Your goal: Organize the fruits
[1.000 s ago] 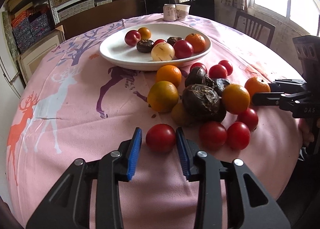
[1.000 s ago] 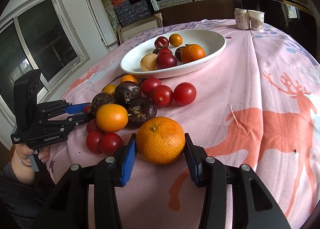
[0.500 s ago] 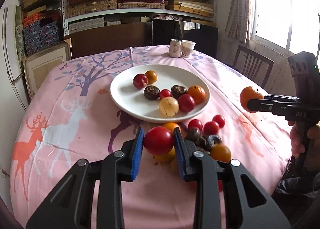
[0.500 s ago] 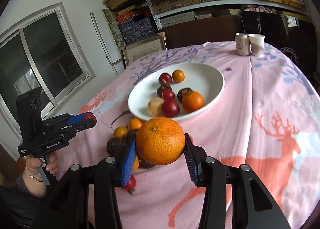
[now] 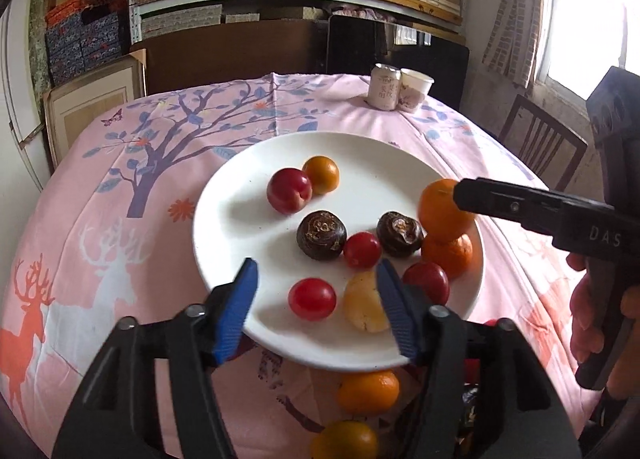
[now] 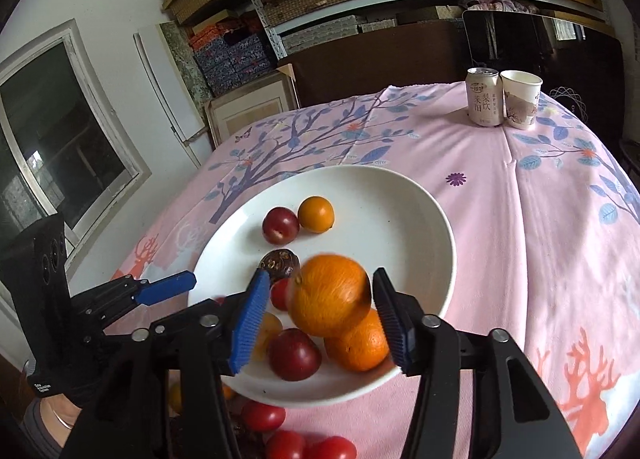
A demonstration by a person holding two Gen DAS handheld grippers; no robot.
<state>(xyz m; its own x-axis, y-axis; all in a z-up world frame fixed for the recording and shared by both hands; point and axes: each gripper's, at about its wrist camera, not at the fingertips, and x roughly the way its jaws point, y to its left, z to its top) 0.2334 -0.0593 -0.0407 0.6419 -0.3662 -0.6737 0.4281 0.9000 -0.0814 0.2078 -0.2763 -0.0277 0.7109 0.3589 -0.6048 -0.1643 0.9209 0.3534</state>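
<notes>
The left gripper [image 5: 314,305] hangs over the near rim of the white plate [image 5: 240,219]. Its jaws have just been opening and now stand wide apart, with blue pads [image 5: 236,311] clear of everything. Between them, lying on the plate, sits a red tomato [image 5: 312,298]; neither pad touches it. Just right of the tomato lies a pale yellow fruit [image 5: 362,305], partly behind the right jaw.

Farther in on the plate are a red plum [image 5: 289,190] touching a small orange fruit [image 5: 321,174], then a dark brown fruit [image 5: 321,234], a small red tomato [image 5: 362,250] and a second dark fruit [image 5: 399,234]. At the plate's right edge a tangerine [image 5: 447,255] rests with another red plum [image 5: 426,282] just beside it.

The right gripper [image 6: 318,311] is over that same right side of the plate. Its jaws have also just been opening, and a big orange [image 6: 328,299] is between them, blurred, with a visible gap to the left pad; whether the right pad touches it I cannot tell. The orange is directly above the tangerine, close over it.

Below the plate, on the pink cloth [image 5: 100,179], more oranges [image 5: 368,393] and tomatoes [image 6: 262,417] lie loose. A can [image 6: 484,101] and paper cup [image 6: 520,103] stand together at the far edge.
</notes>
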